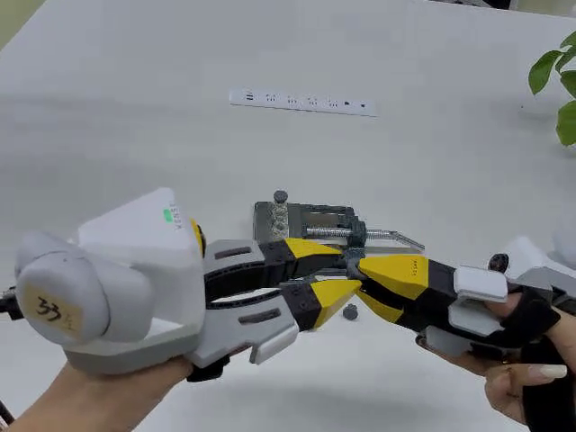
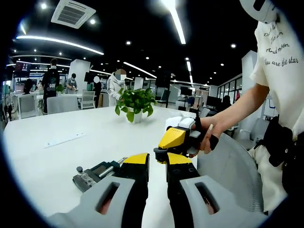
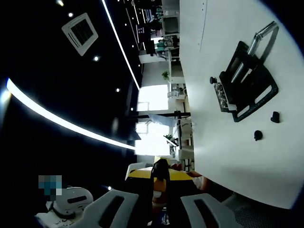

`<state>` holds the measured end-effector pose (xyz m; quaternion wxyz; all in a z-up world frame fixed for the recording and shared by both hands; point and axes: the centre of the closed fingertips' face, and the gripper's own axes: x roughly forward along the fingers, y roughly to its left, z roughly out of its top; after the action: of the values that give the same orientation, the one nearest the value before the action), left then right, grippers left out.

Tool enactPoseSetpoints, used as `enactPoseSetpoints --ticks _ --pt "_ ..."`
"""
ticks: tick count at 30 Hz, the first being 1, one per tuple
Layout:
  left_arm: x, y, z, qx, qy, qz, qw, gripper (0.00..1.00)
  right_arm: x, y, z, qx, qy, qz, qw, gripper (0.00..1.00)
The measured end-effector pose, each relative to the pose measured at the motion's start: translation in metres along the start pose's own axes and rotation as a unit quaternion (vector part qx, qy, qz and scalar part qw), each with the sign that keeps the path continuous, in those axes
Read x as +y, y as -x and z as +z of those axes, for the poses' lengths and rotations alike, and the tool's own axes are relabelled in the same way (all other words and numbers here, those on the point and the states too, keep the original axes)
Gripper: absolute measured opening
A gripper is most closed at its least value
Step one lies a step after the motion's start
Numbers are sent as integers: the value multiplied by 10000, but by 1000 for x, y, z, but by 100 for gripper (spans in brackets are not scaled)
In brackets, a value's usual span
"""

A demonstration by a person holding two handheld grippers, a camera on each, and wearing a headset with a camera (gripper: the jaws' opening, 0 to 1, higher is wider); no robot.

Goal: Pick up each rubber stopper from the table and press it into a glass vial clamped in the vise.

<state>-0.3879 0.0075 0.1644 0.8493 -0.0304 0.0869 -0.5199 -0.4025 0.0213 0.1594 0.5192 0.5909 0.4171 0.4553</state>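
**Inspector:** Progress on stoppers?

**Assessor:** One seated stopper (image 3: 213, 80) caps an end vial (image 3: 220, 92) in the vise (image 3: 247, 85). Two loose stoppers (image 3: 275, 116) lie on the desk (image 3: 228, 156) just beside the vise. I judge the task early, with most of it left.

**Inspector:** Tools?

**Assessor:** The left gripper (image 2: 157, 160) has its fingers a narrow gap apart and empty. The right gripper (image 3: 160, 184) has its fingers pressed together and carries nothing. Both are raised above the desk, tips near each other.
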Motion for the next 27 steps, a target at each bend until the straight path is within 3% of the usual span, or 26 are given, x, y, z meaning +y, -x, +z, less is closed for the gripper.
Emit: enactPoseSetpoints --ticks 20,27 --pt "-12 -1 -3 196 -264 -339 9989 5 1 4 -6 178 -142 -3 9997 5" --pt "-16 -1 -7 335 -457 -450 9974 4 -3 5 -10 281 -192 -124 9993 5"
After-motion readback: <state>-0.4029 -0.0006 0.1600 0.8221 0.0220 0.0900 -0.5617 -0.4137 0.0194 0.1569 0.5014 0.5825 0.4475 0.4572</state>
